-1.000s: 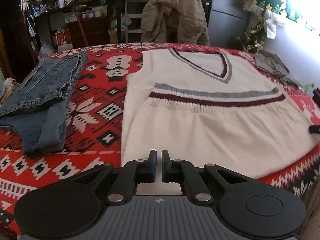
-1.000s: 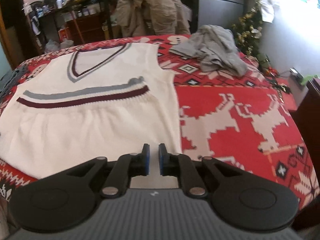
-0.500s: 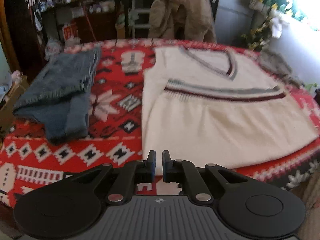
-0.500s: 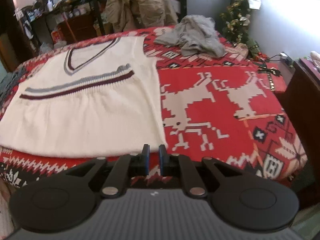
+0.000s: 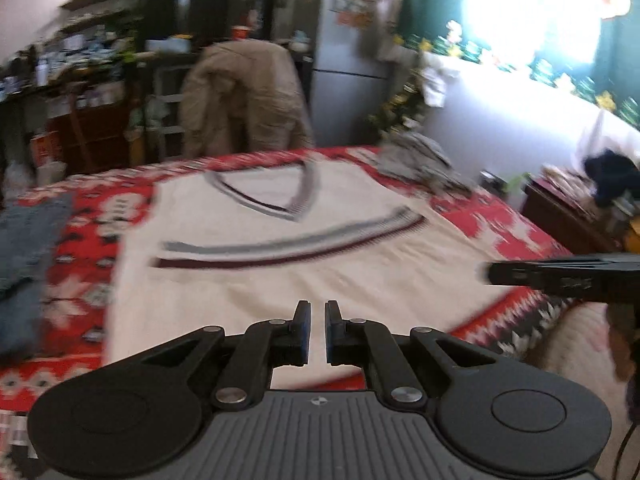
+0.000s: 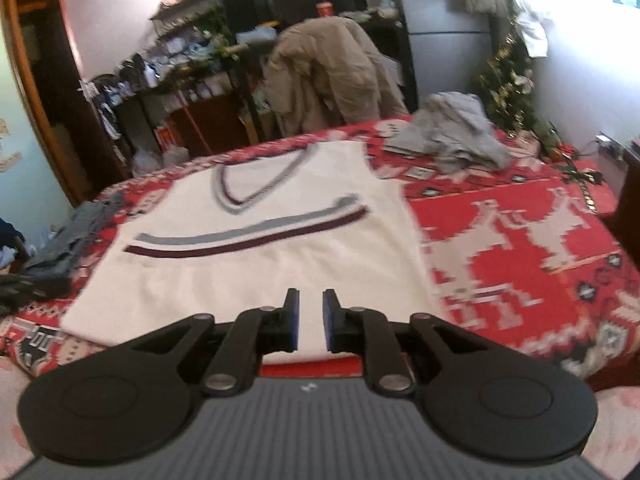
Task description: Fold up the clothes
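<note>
- Left wrist view: cream vest (image 5: 280,248) lies flat on the red patterned bed (image 5: 500,220), V-neck pointing away, hem nearest, long axis running front to back.
- Left tool (image 5: 314,330) hovers over the hem, fingers parted by a narrow gap, holding nothing.
- Right tool (image 6: 306,320) likewise, slightly wider.
- Only the left view shows the blue jeans (image 5: 24,248) clearly; the right shows the grey garment (image 6: 452,140) sharper.

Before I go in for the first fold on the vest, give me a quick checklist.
1. Vest spread flat, V-neck at the far end: ok.
2. Left claw holding nothing, narrow gap: ok.
3. Right claw holding nothing, narrow gap: ok.
4. Near hem within reach of both claws: ok.
5. Grey garment off the vest: ok.
6. Jeans off the vest: ok.
</note>
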Tool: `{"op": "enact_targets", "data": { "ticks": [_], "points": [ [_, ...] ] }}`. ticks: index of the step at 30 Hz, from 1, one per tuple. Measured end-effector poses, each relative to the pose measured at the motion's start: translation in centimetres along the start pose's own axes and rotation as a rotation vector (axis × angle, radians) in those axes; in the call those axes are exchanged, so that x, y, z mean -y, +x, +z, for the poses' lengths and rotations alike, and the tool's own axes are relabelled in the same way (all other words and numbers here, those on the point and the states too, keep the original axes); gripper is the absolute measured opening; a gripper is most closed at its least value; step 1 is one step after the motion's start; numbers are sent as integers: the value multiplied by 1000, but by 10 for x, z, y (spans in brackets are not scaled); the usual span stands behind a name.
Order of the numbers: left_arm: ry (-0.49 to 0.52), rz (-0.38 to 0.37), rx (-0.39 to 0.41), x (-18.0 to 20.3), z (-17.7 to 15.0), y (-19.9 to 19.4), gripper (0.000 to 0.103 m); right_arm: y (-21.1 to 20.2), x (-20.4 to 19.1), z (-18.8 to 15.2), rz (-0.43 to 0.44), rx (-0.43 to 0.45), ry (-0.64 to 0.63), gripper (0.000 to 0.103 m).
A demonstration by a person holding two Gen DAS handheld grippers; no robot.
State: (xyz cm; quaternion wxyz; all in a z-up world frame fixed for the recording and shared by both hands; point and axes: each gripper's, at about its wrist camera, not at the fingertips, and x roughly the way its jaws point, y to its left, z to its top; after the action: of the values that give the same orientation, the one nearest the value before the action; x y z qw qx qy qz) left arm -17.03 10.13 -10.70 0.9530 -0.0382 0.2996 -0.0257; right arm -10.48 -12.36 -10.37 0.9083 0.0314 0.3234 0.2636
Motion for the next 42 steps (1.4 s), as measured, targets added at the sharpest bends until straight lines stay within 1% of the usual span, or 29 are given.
{"op": "enact_targets", "data": {
  "ticks": [1, 4, 5, 8, 13, 17, 20, 21, 26, 33, 38, 42],
  "points": [
    [15, 1, -8, 7, -4, 8, 7, 3, -11, -4, 15, 7, -17, 15],
    [41, 40, -8, 21, -14, 25, 7, 16, -40, -20, 30, 7, -67, 14],
    [39, 38, -9, 21, -16, 26, 7, 21, -49, -25, 30, 5, -85, 12],
    [30, 31, -12, 21, -21, 29, 7, 32, -62, -35, 13, -7, -104, 12],
    [15, 20, -17, 20, -30, 35, 7, 48, -68, -39, 11, -31, -132, 12],
    [12, 14, -21, 21, -37, 38, 7, 52, -70, -42, 21, -42, -149, 14],
    [27, 17, -22, 25, -40, 39, 7, 53, -66, -43, 11, -47, -137, 13],
    [16, 16, -25, 24, -39, 39, 7, 51, -63, -43, -2, -44, -129, 13],
    [-41, 5, -36, 18, -38, 39, 7, 46, -40, -38, -69, -40, -42, 13],
    [-41, 9, -39, 18, -38, 38, 7, 40, -15, -34, -133, -25, 50, 13],
    [-50, 7, -42, 17, -38, 38, 7, 38, 10, -28, -205, -12, 149, 13],
    [-59, 5, -44, 17, -37, 38, 7, 36, 26, -26, -252, 0, 201, 13]
  ]
}}
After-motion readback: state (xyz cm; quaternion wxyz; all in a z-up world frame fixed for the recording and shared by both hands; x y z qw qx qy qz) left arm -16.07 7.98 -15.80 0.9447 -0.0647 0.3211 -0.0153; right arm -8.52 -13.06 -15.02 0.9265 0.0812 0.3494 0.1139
